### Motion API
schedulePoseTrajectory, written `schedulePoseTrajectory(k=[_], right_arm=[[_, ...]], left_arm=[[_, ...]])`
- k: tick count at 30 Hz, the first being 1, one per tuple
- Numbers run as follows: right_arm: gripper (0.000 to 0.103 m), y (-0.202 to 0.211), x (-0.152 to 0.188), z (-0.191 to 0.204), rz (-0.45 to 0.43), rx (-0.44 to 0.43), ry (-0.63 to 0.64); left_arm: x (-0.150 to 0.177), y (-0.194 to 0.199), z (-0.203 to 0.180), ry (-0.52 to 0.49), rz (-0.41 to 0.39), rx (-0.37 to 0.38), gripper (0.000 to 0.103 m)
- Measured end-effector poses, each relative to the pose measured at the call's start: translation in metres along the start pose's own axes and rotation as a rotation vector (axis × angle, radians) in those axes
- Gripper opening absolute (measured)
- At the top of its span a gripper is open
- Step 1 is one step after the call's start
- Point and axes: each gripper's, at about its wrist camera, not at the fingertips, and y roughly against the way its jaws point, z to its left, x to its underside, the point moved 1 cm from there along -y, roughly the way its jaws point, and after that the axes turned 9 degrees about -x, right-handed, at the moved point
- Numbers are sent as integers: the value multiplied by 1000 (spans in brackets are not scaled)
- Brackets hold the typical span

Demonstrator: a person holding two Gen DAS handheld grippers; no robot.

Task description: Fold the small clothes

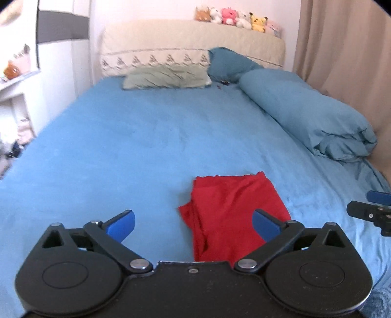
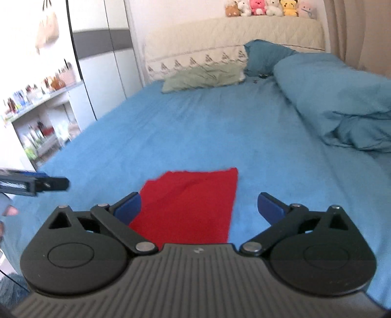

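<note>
- Here, a folded red garment [image 1: 234,208] lies flat on the blue bed sheet [image 1: 122,146], near the foot of the bed; its left edge in the left wrist view is bunched into a few folds
- the left gripper [image 1: 193,223] hangs above the sheet with its jaws spread wide and nothing between the blue pads [image 1: 122,225]; the garment sits below and to the right of its middle, untouched
- the right gripper [image 2: 199,209] is likewise wide apart and empty; the garment shows between its fingers, lying on the sheet beneath
- each gripper appears at the edge of the other's view, well apart
- a rolled blue duvet [image 1: 312,115] lies along the right side of the bed; a pale green pillow [image 1: 166,78] and a teal pillow [image 1: 229,63] rest at the headboard [image 1: 171,39]
- plush toys [image 1: 237,18] line the top of the headboard
</note>
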Motion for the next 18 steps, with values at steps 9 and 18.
schedulePoseTrajectory(k=[9,18], right_arm=[[103,64,20,47,116,163,-8],[103,90,64,62,222,209,-23]], left_arm=[[41,53,-14,-13,93,-137,103],[79,76,-27,-50,130,-180,103]])
